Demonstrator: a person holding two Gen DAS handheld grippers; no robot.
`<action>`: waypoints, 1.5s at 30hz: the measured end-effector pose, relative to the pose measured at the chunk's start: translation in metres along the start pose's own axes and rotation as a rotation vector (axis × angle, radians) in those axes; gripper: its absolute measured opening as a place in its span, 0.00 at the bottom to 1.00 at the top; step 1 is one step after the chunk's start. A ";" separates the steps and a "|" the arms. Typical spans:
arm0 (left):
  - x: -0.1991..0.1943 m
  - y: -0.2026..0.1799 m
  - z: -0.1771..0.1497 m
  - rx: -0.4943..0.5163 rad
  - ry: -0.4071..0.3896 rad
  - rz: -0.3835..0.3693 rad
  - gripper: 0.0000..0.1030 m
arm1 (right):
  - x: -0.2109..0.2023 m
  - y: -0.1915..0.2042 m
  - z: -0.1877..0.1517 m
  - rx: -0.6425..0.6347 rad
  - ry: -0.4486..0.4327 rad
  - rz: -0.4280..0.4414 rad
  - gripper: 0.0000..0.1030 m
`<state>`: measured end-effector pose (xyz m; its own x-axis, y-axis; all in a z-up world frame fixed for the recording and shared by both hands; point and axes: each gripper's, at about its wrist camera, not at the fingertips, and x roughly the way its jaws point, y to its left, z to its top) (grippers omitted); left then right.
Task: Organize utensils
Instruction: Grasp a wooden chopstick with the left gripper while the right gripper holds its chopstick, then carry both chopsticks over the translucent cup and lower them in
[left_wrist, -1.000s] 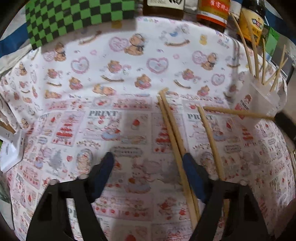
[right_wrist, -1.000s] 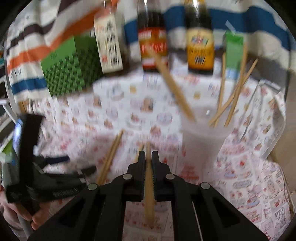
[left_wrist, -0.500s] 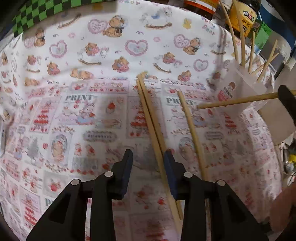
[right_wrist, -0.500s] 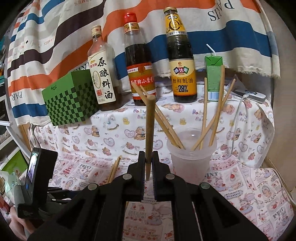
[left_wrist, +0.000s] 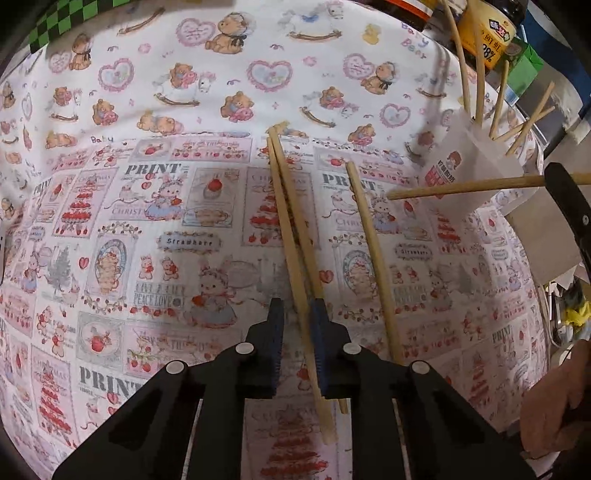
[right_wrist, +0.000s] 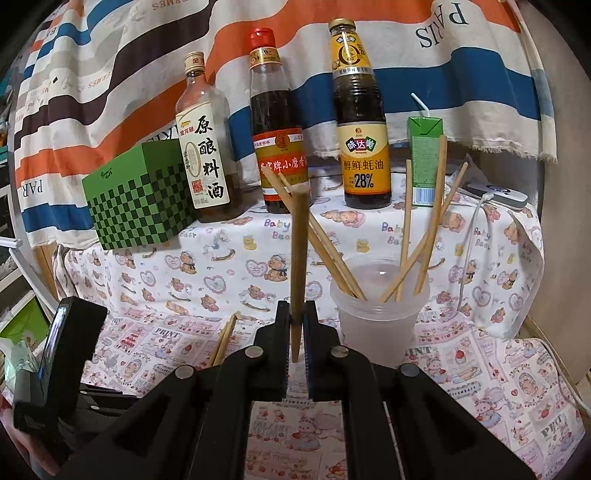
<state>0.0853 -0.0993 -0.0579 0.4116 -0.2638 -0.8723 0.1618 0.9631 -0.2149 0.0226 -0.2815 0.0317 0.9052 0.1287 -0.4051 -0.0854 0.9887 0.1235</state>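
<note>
A striped cloth (right_wrist: 332, 55) in orange, blue, brown and cream hangs as a backdrop across the top of the right wrist view, printed with lettering. Below it the table is covered by a pale bear-and-heart tablecloth (right_wrist: 229, 266), with a pink strawberry-print cloth (left_wrist: 147, 229) laid over the nearer part. At the back stand three sauce bottles (right_wrist: 277, 129), a green checkered box (right_wrist: 140, 199) at left and a green drink carton (right_wrist: 424, 162) with a straw at right. A white device (right_wrist: 498, 195) with a cable lies at the far right. The light is soft, indoor.
</note>
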 end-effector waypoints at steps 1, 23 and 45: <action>0.000 -0.001 0.000 0.004 -0.002 0.004 0.14 | 0.000 0.000 0.000 -0.001 -0.001 -0.001 0.07; -0.062 -0.003 -0.003 0.010 -0.373 0.102 0.06 | -0.002 -0.003 0.000 0.008 -0.013 -0.009 0.07; -0.128 -0.009 -0.012 0.075 -0.683 0.015 0.06 | -0.028 -0.026 0.019 0.103 -0.108 0.033 0.07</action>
<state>0.0207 -0.0736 0.0508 0.8834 -0.2484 -0.3973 0.2033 0.9672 -0.1524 0.0072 -0.3124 0.0566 0.9427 0.1465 -0.2999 -0.0775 0.9701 0.2301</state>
